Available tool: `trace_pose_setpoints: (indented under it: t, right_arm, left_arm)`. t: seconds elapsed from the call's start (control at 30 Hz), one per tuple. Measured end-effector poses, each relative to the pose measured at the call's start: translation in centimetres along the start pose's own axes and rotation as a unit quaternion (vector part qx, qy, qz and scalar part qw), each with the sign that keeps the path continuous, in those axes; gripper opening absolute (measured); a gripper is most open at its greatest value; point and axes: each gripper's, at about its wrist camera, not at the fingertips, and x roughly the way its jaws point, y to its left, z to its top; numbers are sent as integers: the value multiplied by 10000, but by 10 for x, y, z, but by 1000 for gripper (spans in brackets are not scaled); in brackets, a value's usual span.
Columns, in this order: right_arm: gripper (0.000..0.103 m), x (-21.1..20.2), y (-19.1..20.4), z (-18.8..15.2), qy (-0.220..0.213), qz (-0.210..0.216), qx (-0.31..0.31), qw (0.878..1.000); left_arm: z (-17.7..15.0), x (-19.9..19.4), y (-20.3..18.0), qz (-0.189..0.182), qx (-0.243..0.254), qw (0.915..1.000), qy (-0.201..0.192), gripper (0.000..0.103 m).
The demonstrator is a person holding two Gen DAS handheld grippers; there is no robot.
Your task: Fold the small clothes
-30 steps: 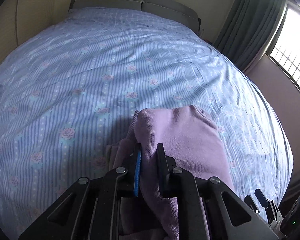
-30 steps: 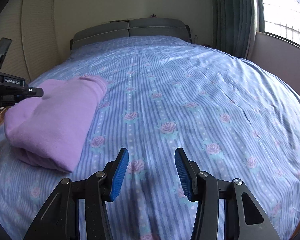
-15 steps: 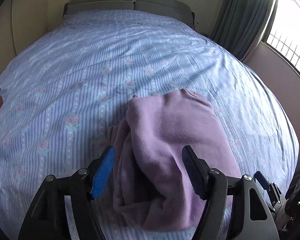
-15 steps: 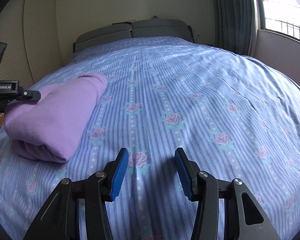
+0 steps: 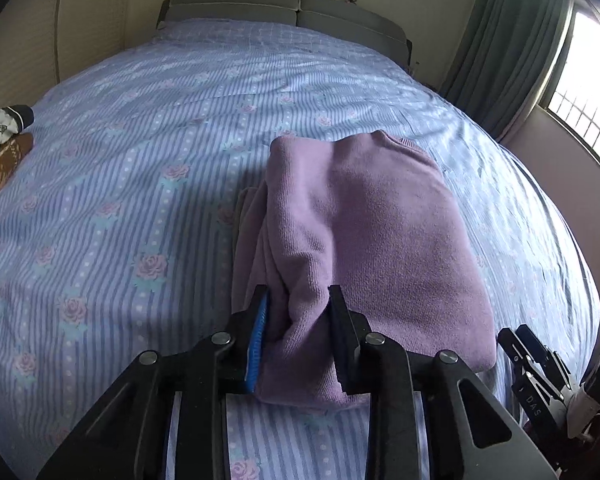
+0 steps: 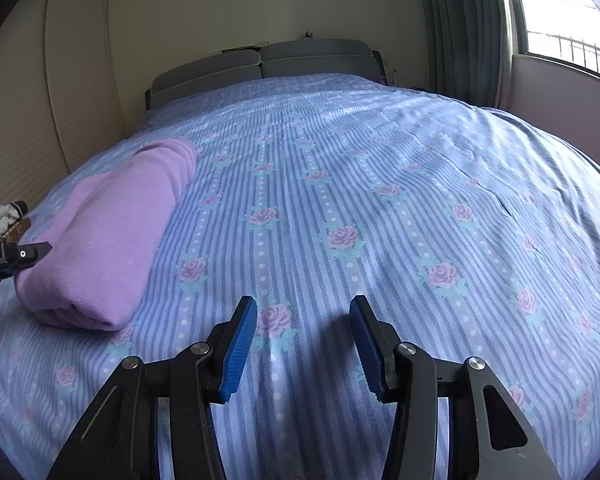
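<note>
A folded purple garment [image 5: 364, 240] lies on the blue striped rose-print bedspread [image 5: 140, 184]. My left gripper [image 5: 300, 316] is shut on the near edge of the garment, pinching a thick fold between its jaws. In the right wrist view the garment [image 6: 112, 240] lies at the left, with the left gripper's tip [image 6: 28, 254] against its near end. My right gripper [image 6: 302, 328] is open and empty, low over bare bedspread to the right of the garment.
A grey headboard [image 6: 260, 64] stands at the far end of the bed. Other clothes [image 5: 0, 136] lie at the bed's left edge. Curtains and a bright window [image 6: 560, 40] are on the right. The right gripper's body shows at the left view's lower right [image 5: 540, 372].
My left gripper was shut on the garment, opened wide half a second ago, and has now closed again on the garment's near fold. The right gripper stayed open and dropped slightly.
</note>
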Motion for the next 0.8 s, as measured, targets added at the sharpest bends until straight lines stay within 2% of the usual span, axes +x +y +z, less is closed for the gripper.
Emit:
trace_pose_setpoints:
  t: [0.07,0.1,0.17,0.23,0.3,0.37,0.47,0.53,0.6,0.67,0.8]
  right_arm:
    - [49,0,1,0,4,-1,-24,10000]
    - [49,0,1,1,0,3,-30,10000]
    - [49,-1,1,1,-2,23,-30,10000]
    - [49,-4,2,2,-34,46,-22,10000]
    - [49,-7,3,3,-76,66,-29,9999]
    - [50,-8,4,4,-104,82,-49,9999]
    - [55,-8,5,4,-120,74,-79,9999]
    - [55,-9,4,3,-153,99,-60,9998]
    - [55,-9,3,2,-173,131,-20,9998]
    - [55,-8,0,2,-159,149,20,9998]
    - [55,-6,-2,1,-127,161,62,9998]
  left_arm:
    - [3,-5,1,-87,-167,9998,-13,40]
    - [5,-9,1,-52,-243,9997,-18,48]
    - [7,-19,-4,169,-136,9997,-118,57]
    - [8,-32,-15,449,134,9984,-323,58]
    - [8,-48,-25,559,346,9958,-637,58]
    - [6,-64,-38,449,542,9924,-1009,60]
    - [5,-72,-58,-51,859,9889,-1211,71]
    - [4,-66,-69,-200,1075,9877,-1122,72]
    - [2,-53,-72,-122,1157,9889,-924,72]
    - [1,-38,-62,-37,955,9932,-667,72]
    - [-5,-15,-36,-148,482,9986,-148,75]
